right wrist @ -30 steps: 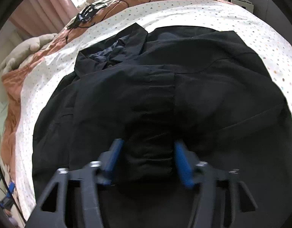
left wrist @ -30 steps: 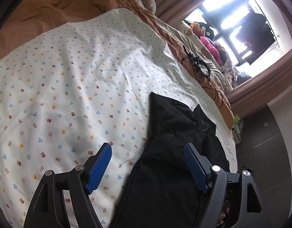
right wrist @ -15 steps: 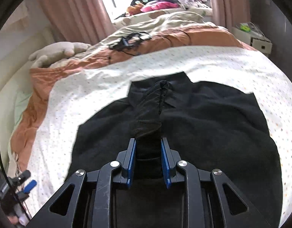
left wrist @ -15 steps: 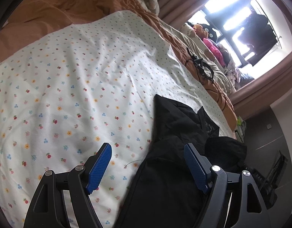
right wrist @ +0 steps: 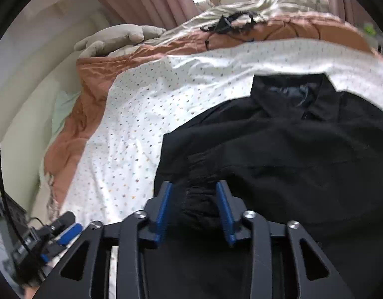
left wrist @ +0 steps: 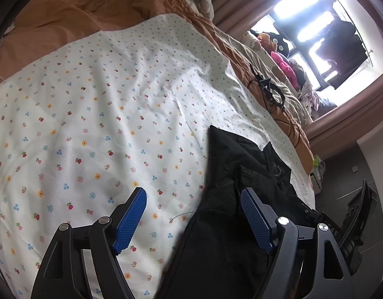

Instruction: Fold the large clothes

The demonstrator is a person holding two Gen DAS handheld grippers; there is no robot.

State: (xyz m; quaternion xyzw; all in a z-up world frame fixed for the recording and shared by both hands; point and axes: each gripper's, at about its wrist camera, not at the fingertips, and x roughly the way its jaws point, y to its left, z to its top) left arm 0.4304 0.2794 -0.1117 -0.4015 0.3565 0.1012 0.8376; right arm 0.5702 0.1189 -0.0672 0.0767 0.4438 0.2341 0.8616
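Observation:
A large black collared garment (right wrist: 291,154) lies on a white flower-print sheet (right wrist: 131,124) on a bed, collar at the far end. My right gripper (right wrist: 193,194) is open, its blue pads standing either side of a bunched fold of black cloth, apart from it. In the left wrist view the garment (left wrist: 231,199) lies at the lower right on the sheet (left wrist: 104,114). My left gripper (left wrist: 193,201) is open wide and empty, straddling the garment's left edge above the sheet.
An orange quilt (left wrist: 67,12) lies beyond the sheet. A black cable bundle (left wrist: 268,89) rests on it near the bright window (left wrist: 315,25). A grey plush toy (right wrist: 116,39) lies by the pink curtain (right wrist: 146,2). The other gripper shows at the lower left of the right wrist view (right wrist: 42,239).
My right gripper was shut on a raised fold of the garment half a second ago; now its jaws have opened and the fold sits lower between them. The left gripper barely moved.

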